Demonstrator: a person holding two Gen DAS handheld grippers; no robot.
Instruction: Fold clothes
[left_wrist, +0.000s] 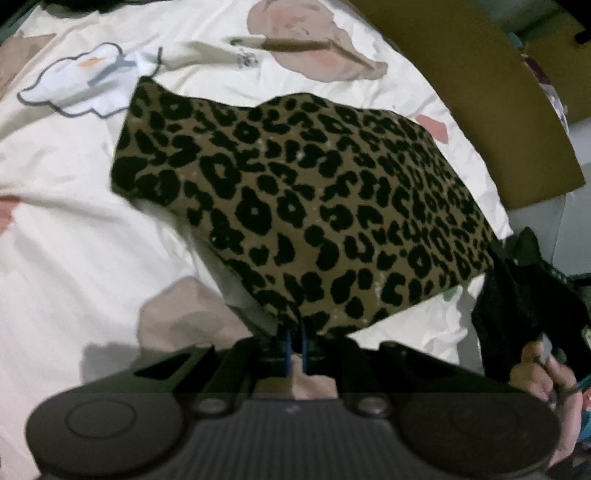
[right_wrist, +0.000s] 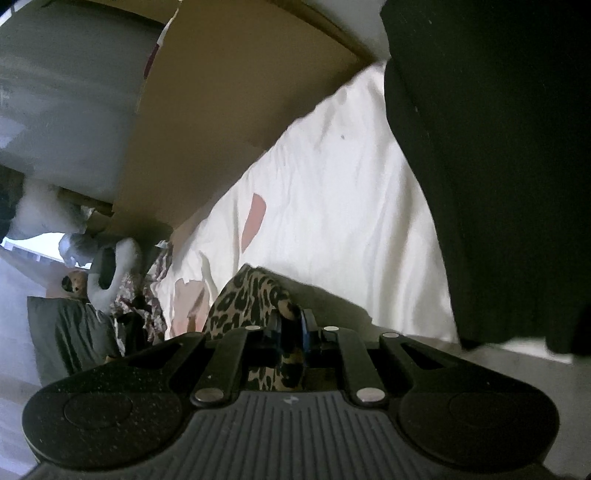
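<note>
A leopard-print garment (left_wrist: 295, 206) is held up over the white bedsheet (left_wrist: 66, 221), stretched from near the camera toward the far left. My left gripper (left_wrist: 295, 334) is shut on its near bottom edge, blue pads pinching the cloth. In the right wrist view the same leopard-print garment (right_wrist: 251, 299) bunches between the fingers of my right gripper (right_wrist: 291, 325), which is shut on it. A hand (left_wrist: 550, 373) grasping the other tool shows at the right edge of the left wrist view.
A cream garment with a brown stripe (left_wrist: 258, 46) lies at the far side of the bed. A black garment (left_wrist: 517, 306) is at the right, and black cloth (right_wrist: 498, 166) fills the right of the right wrist view. A tan headboard (left_wrist: 480, 92) borders the bed.
</note>
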